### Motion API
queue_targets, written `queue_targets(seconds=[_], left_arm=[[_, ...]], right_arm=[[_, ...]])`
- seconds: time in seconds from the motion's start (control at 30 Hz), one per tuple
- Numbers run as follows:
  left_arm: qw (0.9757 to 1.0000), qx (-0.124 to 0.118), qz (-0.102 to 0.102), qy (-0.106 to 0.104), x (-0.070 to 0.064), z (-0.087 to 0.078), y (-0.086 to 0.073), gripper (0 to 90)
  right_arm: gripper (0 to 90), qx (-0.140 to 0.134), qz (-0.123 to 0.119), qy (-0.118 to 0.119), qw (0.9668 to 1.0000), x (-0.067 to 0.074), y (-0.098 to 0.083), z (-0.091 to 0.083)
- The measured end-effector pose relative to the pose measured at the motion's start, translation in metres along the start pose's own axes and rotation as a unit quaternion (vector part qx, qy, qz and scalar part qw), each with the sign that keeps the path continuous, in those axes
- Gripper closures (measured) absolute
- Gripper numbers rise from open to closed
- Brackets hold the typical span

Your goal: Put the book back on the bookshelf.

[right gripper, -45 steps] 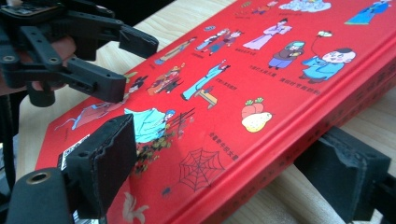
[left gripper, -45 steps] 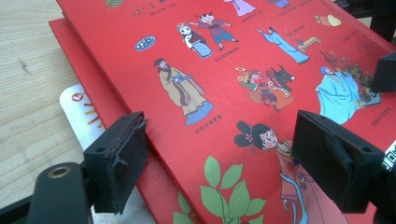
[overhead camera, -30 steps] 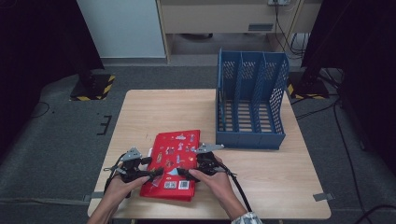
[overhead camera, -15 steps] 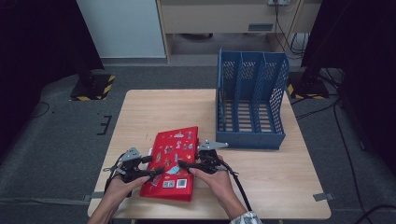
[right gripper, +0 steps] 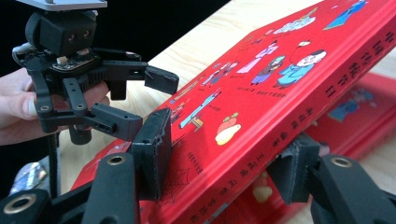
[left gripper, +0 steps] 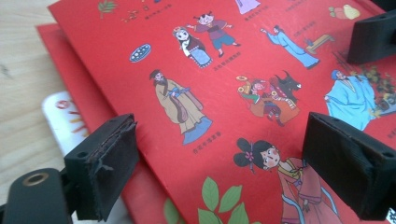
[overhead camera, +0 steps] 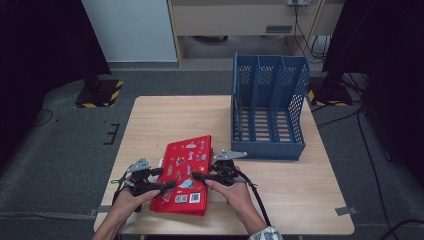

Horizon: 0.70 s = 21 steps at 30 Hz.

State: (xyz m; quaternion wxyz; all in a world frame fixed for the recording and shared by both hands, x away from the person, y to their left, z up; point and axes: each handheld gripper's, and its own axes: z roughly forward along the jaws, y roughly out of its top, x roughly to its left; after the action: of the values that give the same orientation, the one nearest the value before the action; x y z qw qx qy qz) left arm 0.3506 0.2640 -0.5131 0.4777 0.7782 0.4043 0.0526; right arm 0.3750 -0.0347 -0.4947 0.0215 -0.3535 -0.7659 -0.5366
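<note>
Books [overhead camera: 184, 172] lie left of the rack [overhead camera: 268, 107].

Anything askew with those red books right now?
Yes: the top red book sits tilted, one edge lifted off the lower red book while the right gripper clamps its spine edge. The left gripper, jaws just opening, hovers over its cover.

The top red book [overhead camera: 186, 162] is a hardcover with small cartoon figures in old robes printed across its cover and pale characters along its spine. It lies at the near middle of the bench [overhead camera: 170, 112], on another red book [right gripper: 362, 116] of the same kind. Its spine edge is lifted, so it tilts above the lower one, which lies flat with a white strip showing at its edge.
</note>
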Motion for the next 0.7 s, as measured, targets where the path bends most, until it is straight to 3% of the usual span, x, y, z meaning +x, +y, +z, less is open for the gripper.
queue_targets(seconds=[0.33, 0.7], left_arm=[[0.9997, 0.021, 0.013, 0.002, -0.005, 0.007, -0.002, 7.3], [0.9986, 0.026, 0.04, 0.023, -0.006, 0.009, -0.002, 7.1]], right_arm=[[40.8, 0.027, 0.043, 0.022, 0.9985, -0.018, -0.012, -0.006], [25.4, 0.07, 0.013, 0.01, 0.9974, -0.025, -0.018, -0.001]])
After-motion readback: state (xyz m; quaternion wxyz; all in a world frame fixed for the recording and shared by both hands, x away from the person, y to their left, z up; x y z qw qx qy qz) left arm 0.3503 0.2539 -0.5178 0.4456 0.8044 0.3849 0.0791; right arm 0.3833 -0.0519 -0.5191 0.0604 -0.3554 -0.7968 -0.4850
